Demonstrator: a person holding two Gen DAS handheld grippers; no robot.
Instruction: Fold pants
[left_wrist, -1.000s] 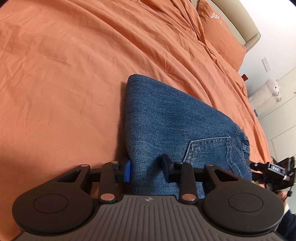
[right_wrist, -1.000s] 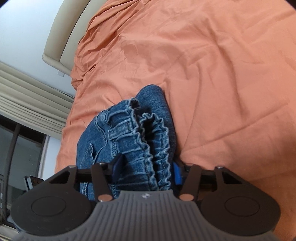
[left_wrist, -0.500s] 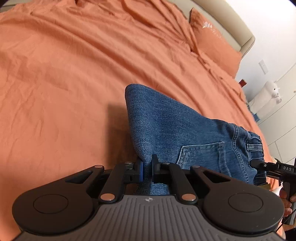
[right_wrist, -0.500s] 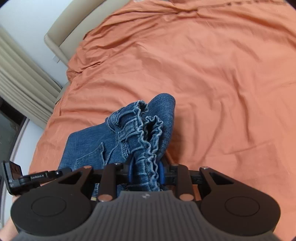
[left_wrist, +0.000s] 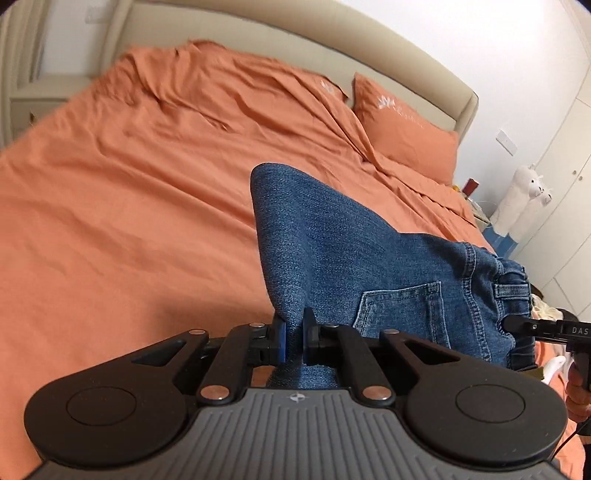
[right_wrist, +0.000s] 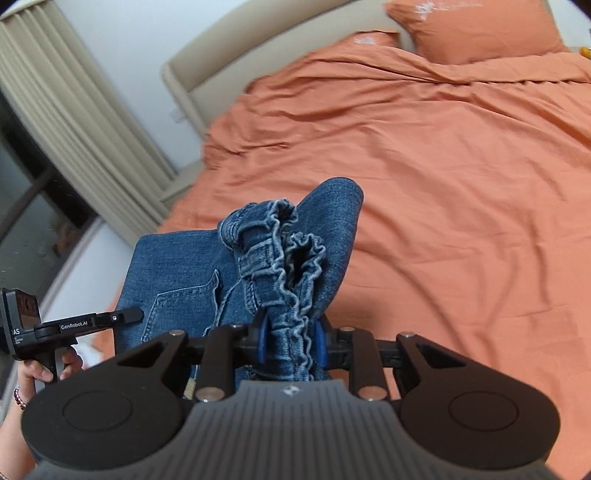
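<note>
Left wrist view: we see the left gripper (left_wrist: 293, 341) closed narrowly on a folded edge of the blue denim pants (left_wrist: 343, 254), the cloth pinched between its two blue pads (left_wrist: 281, 341). The pants rise from this grip as a peaked sheet held above the orange bedspread (left_wrist: 129, 206). A back pocket (left_wrist: 400, 314) faces the camera, and the waistband with a belt loop (left_wrist: 511, 290) lies toward the right edge. There the right gripper (left_wrist: 517, 325) enters from the side, meeting the pants at the waistband; from this view we cannot tell how its jaws stand. An orange pillow (left_wrist: 404, 138) rests against the beige headboard (left_wrist: 295, 48), and a white plush toy (left_wrist: 524, 199) stands beyond the far side of the bed.

Right wrist view: we see the right gripper (right_wrist: 290, 339) clamped on the gathered, ruffled waistband (right_wrist: 291, 280) of the pants (right_wrist: 177, 269), its jaws drawn close with bunched denim filling the gap. The rest of the garment hangs leftward, with a rounded fold (right_wrist: 334, 206) rising behind the waistband. The left gripper (right_wrist: 133, 315) reaches the pants from the left, gripped by the person's left hand (right_wrist: 40, 367). The bedspread (right_wrist: 461, 177) lies beneath, the headboard (right_wrist: 207, 74) behind it, and pleated beige curtains (right_wrist: 70, 118) hang at the left.
</note>
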